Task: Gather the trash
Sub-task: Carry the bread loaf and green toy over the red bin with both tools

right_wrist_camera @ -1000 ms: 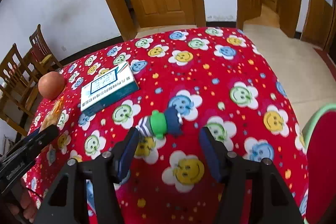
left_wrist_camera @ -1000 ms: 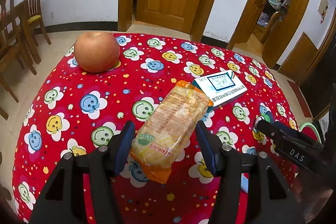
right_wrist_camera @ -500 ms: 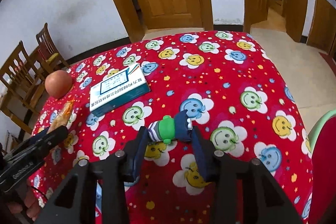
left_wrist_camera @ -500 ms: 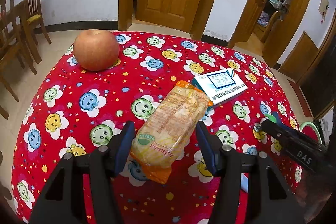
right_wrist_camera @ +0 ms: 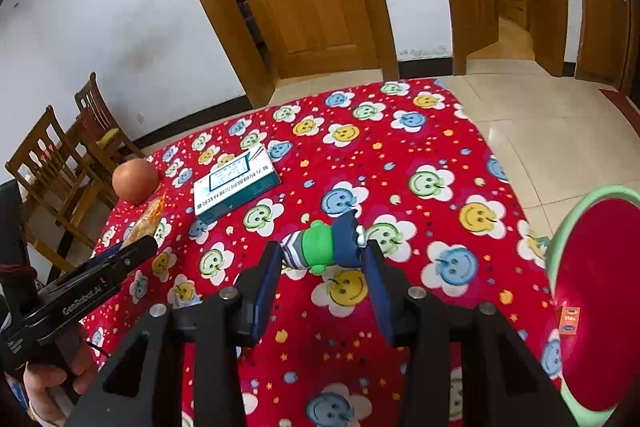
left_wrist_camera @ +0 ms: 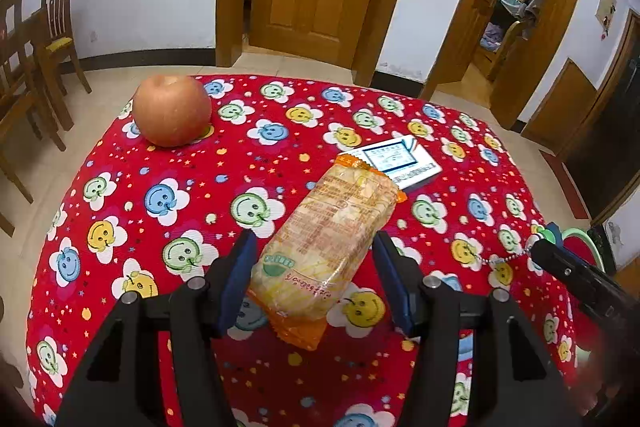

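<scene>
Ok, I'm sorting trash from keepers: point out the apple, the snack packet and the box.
apple [left_wrist_camera: 172, 111], left wrist view, middle.
snack packet [left_wrist_camera: 328, 243], left wrist view, printed face.
box [right_wrist_camera: 234, 183], right wrist view, top.

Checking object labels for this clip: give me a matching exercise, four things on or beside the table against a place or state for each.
Things:
1. apple
2. snack packet
3. green toy figure
4. box

Places or states:
A. lying flat mid-table on the cloth
B. clamped in the right claw
C. at the far left edge of the table
D. between the fingers of the left claw, lifted off the cloth

Pairs: 1-C, 2-D, 3-B, 4-A
</scene>
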### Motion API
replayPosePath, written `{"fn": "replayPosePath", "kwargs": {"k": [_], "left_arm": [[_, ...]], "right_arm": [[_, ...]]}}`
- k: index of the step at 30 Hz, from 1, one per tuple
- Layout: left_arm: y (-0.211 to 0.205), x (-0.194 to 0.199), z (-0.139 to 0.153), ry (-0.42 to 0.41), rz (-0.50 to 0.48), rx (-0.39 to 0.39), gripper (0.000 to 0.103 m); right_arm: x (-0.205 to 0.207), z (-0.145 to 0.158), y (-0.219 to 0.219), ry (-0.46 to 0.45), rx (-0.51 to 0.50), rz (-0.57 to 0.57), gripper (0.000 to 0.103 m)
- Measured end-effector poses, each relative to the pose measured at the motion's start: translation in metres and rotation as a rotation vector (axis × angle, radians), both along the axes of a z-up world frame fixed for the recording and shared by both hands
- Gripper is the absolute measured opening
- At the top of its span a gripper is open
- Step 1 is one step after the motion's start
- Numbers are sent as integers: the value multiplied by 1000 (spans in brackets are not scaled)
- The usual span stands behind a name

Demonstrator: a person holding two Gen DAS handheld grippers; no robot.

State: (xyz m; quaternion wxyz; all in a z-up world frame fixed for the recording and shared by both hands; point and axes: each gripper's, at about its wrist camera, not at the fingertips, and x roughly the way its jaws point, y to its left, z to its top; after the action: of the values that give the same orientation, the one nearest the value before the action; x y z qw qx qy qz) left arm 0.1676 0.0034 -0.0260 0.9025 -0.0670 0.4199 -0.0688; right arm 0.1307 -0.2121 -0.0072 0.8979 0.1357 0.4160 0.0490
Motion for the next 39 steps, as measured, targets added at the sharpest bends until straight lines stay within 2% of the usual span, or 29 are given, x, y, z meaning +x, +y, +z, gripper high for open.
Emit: {"fn": "replayPosePath", "kwargs": {"k": [20, 31, 39], "left_arm": [[-48, -38, 36, -45, -100, -36, 60], [-102, -55, 50, -57, -210, -57, 60], [-151, -64, 48, -39, -307, -59, 60]], "right_arm": [[-67, 39, -52, -109, 76, -138, 45], [-106, 53, -100, -148, 72, -243, 45], [-131, 48, -142, -143, 81, -334, 45]]}}
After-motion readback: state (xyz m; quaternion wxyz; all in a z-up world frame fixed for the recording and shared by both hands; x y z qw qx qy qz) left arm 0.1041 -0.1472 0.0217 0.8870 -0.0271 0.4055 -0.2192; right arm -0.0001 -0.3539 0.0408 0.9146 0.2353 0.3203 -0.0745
